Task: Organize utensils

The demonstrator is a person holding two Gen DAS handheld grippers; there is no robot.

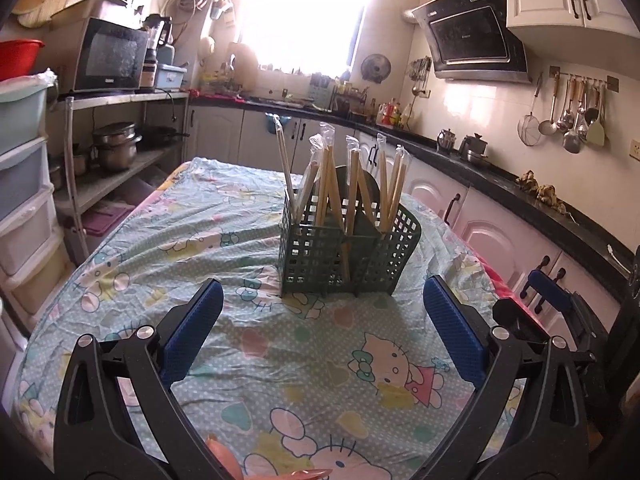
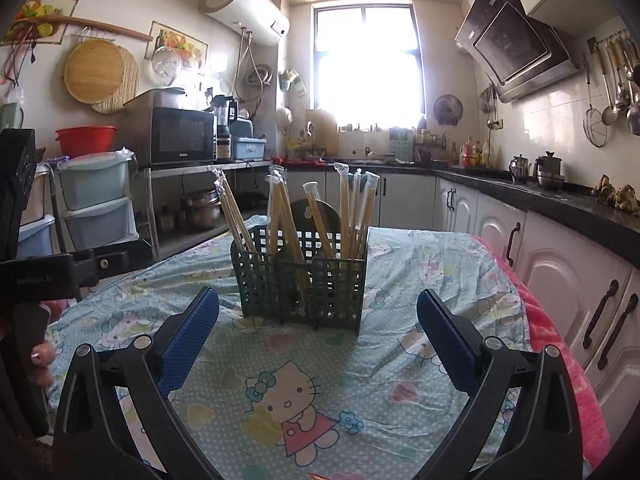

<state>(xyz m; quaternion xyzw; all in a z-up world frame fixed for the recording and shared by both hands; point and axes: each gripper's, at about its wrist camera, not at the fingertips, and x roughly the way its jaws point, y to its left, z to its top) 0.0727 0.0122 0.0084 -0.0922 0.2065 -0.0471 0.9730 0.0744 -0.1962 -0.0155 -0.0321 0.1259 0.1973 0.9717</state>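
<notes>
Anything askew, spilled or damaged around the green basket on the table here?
Nothing spilled or damaged. The green basket stands upright on the wrinkled tablecloth; its wrapped chopsticks lean at mixed angles, some crossing, all inside. Both claws, left and right, are open and empty.

— How does the left gripper [image 1: 323, 320] stand?

— Its two blue-padded fingers [image 1: 454, 330] are spread wide with nothing between them, raised over the counter [image 1: 224, 216] and pointing forward.

— And the right gripper [image 2: 318, 326]?

— The same: fingers [image 2: 190, 338] wide apart, empty, held level beside the left one.

— Any of the person showing?

— In the right wrist view, a hand [image 2: 40, 354] grips the left gripper's handle at the left edge, fingertips curled round it.
</notes>
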